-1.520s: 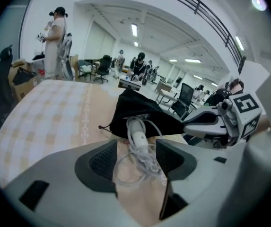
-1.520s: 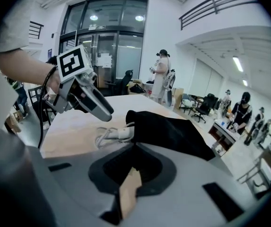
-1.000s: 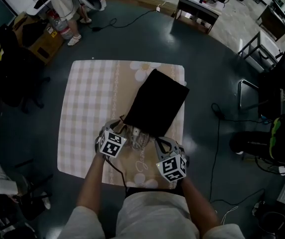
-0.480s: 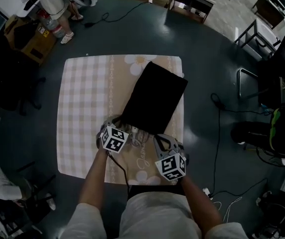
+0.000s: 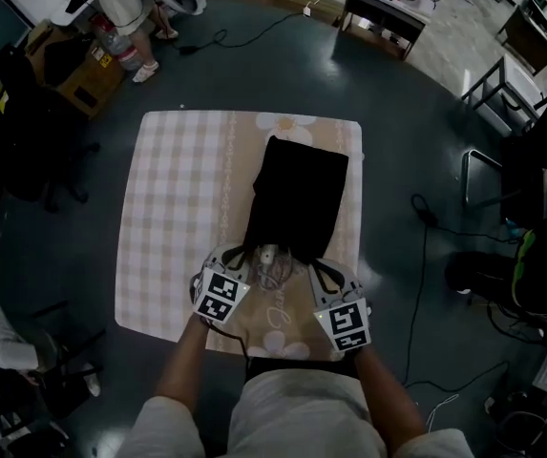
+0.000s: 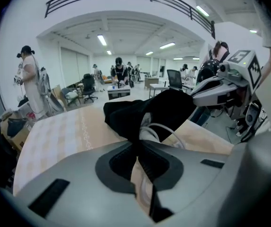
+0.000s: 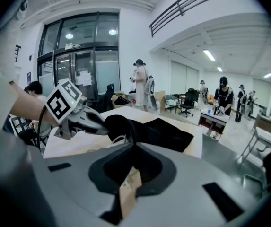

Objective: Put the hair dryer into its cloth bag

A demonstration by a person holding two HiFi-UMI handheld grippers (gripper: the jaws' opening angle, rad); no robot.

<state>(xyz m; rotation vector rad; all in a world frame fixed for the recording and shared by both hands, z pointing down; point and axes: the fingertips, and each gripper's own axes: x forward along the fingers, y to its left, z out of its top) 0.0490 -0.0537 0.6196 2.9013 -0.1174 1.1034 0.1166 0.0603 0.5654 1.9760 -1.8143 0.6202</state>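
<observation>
Left gripper (image 5: 241,253), jaws just closed onto the cloth bag (image 5: 297,198) at its mouth hem, mirrors the right gripper (image 5: 313,267) pinching the opposite hem, so both can likely draw the bag over the protruding hair dryer (image 5: 269,259).

Left gripper (image 5: 242,253) jaws just closed, now pinching the cloth bag (image 5: 297,194) at its mouth edge; bag swung from diagonal to nearly square with the tablecloth (image 5: 173,208), far end pulled in from its right edge.
</observation>
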